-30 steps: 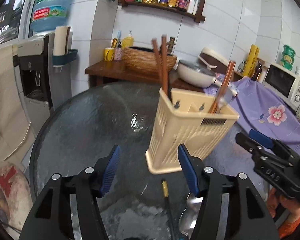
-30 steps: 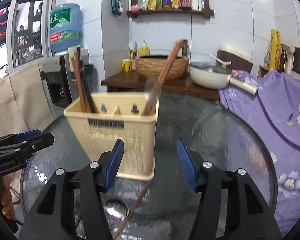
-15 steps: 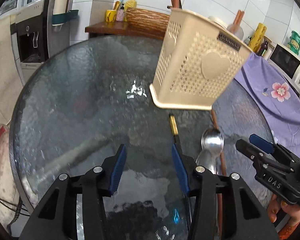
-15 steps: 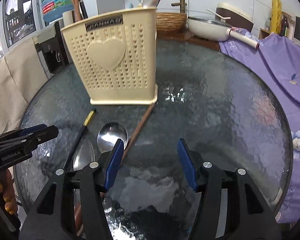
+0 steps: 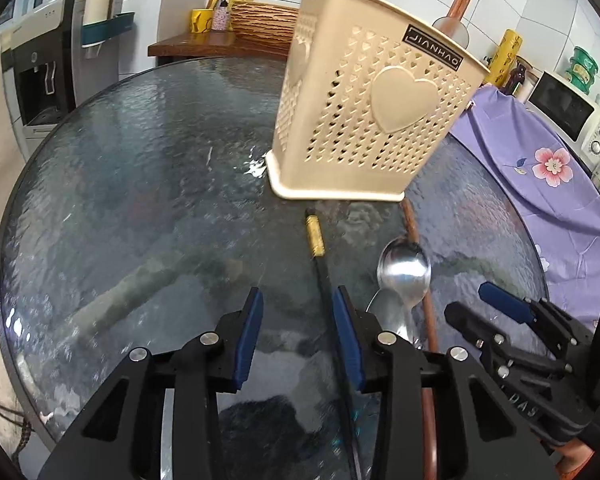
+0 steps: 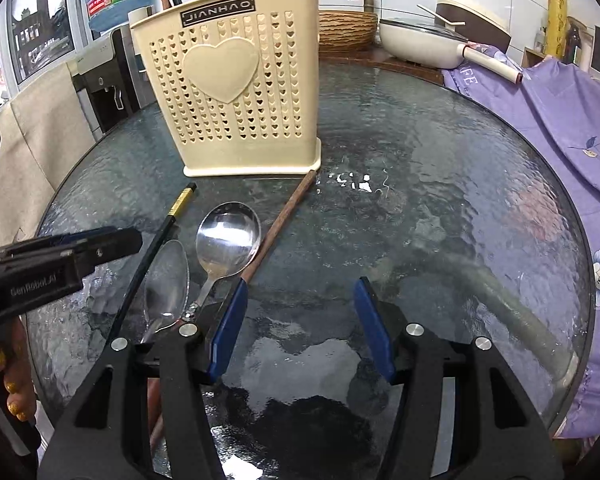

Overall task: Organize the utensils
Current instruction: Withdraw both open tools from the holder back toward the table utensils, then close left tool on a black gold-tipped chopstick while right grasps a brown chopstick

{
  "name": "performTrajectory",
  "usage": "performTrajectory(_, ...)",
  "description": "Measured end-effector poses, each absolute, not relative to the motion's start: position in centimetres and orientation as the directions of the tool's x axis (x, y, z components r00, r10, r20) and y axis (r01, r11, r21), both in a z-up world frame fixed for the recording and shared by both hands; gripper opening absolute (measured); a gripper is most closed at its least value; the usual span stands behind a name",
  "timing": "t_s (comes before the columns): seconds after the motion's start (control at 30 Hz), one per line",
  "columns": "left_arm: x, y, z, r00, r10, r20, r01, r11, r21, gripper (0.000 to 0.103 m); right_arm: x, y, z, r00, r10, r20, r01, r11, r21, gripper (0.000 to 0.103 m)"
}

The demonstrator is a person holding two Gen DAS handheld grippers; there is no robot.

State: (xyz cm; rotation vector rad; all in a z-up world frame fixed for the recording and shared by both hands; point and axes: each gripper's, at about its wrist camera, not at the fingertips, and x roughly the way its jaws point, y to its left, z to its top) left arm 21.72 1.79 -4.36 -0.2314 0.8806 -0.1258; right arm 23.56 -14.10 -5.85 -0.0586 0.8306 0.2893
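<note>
A cream perforated utensil holder [image 5: 364, 124] [image 6: 236, 92] stands on the round glass table [image 5: 140, 200] and holds brown chopsticks and a spoon. In front of it lie a black chopstick with a gold tip [image 5: 318, 248] [image 6: 160, 232], two steel spoons [image 5: 404, 268] [image 6: 228, 236] [image 6: 167, 276] and a brown chopstick [image 5: 420, 272] [image 6: 284, 216]. My left gripper [image 5: 298, 312] is open and empty, low over the table, with the black chopstick beside its right finger. My right gripper [image 6: 300, 304] is open and empty, just right of the brown chopstick.
A purple flowered cloth [image 6: 560, 112] drapes at the table's right. Behind stand a wooden counter with a woven basket [image 6: 346, 28] and a white pan [image 6: 416, 44], a water dispenser [image 5: 44, 68] at the left, and a microwave [image 5: 564, 108].
Both grippers have dropped from above the holder toward the table in front of it. The lying utensils have come into full view. The left gripper's jaws stand narrower than a second ago.
</note>
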Motion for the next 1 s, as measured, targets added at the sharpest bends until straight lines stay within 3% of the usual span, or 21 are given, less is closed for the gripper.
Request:
performTrajectory(0.37,25.1,-0.2,-4.7,0.601,-0.186,-0.777,0.041,0.978,-0.203,0.023,27.3,-15.0,-4.6,0.632,0.222,-0.742,-0.236,0.968,0.088,0.053)
performTrajectory(0.73,25.4,0.0,-4.9,0.599,-0.172,-0.782,0.045,0.982,-0.181,0.011,33.0,-13.0,-5.6,0.577,0.238,-0.781,-0.199,0.969,0.148,0.034)
performTrajectory(0.9,25.6,0.4,-4.8,0.599,-0.171,-0.782,0.046,0.983,-0.179,0.01,33.4,-11.6,-5.8,0.587,0.2,-0.785,-0.219,0.972,0.084,0.034)
performTrajectory(1.0,25.6,0.5,-4.8,0.599,-0.171,-0.782,0.048,0.983,-0.178,0.01,33.1,-11.4,-5.9,0.589,0.19,-0.785,-0.233,0.971,0.06,0.025)
